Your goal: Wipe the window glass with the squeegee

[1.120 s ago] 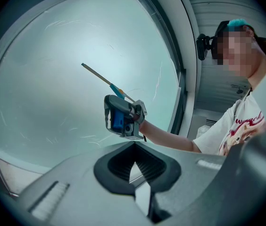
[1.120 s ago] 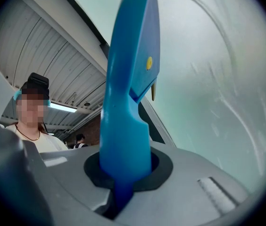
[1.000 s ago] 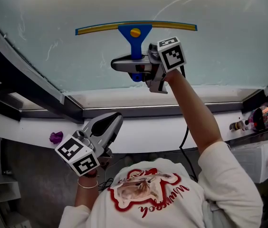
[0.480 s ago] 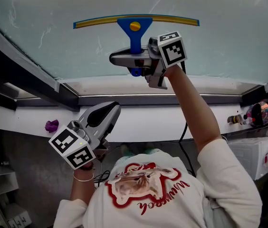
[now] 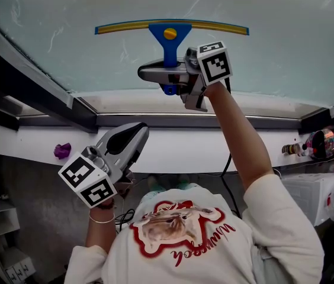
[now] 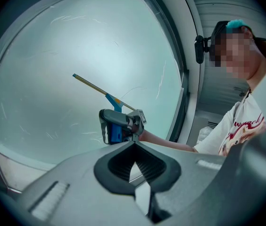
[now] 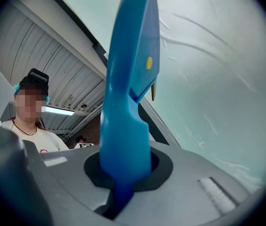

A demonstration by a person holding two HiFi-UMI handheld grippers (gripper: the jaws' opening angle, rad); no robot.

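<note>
Apparently mid-wipe: right gripper (image 5: 168, 78) jaws were clamped on the squeegee (image 5: 170, 35) handle, with the blade against the glass (image 5: 285, 52) high on the pane. Streaks showed across the glass, so most of the wiping looked left to do. Left gripper (image 5: 132, 136) hung low by the sill (image 5: 244, 149), jaws together, empty.

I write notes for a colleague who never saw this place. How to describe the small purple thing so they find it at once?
Find the window glass, then the white ledge below it. On its left part, left of the left gripper, lies a small purple lump. It is the only purple thing there; other clutter sits at the right end.
</note>
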